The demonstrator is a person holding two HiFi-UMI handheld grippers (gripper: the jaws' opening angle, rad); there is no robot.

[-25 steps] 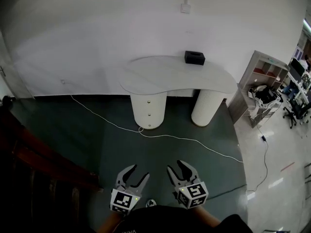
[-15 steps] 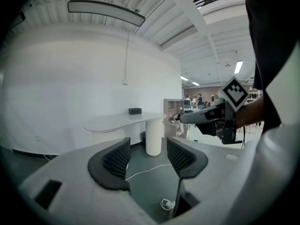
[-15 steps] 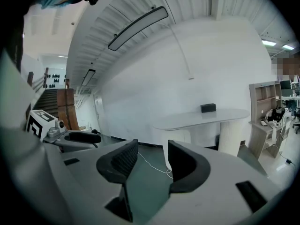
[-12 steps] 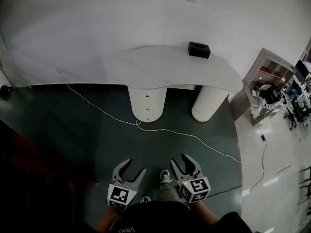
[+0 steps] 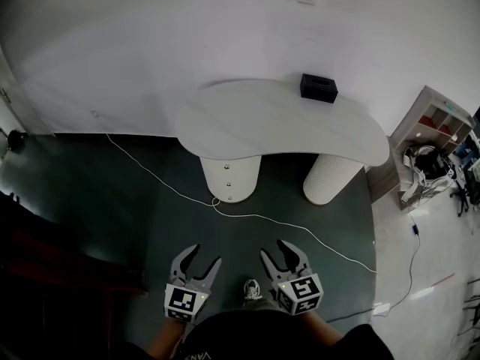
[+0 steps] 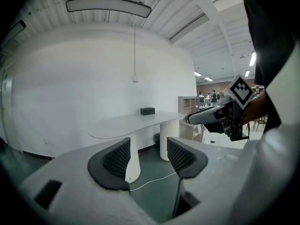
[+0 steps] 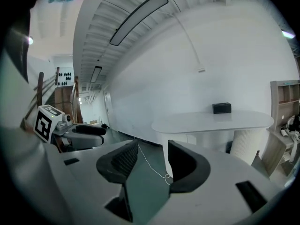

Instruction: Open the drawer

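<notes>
Head view: left tongs [image 5: 204, 255] and right tongs [image 5: 274, 249], just opened, empty, over open floor [image 5: 150, 223], short of table [image 5: 262, 118].

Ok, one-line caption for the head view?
Open left gripper and right gripper face a white curved table with drawer pedestal.

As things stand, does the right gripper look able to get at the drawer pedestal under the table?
Probably not yet: the right gripper is open and far back, a stretch of floor short of the drawer pedestal. Only a cable crosses it, so the way looks free.
</notes>
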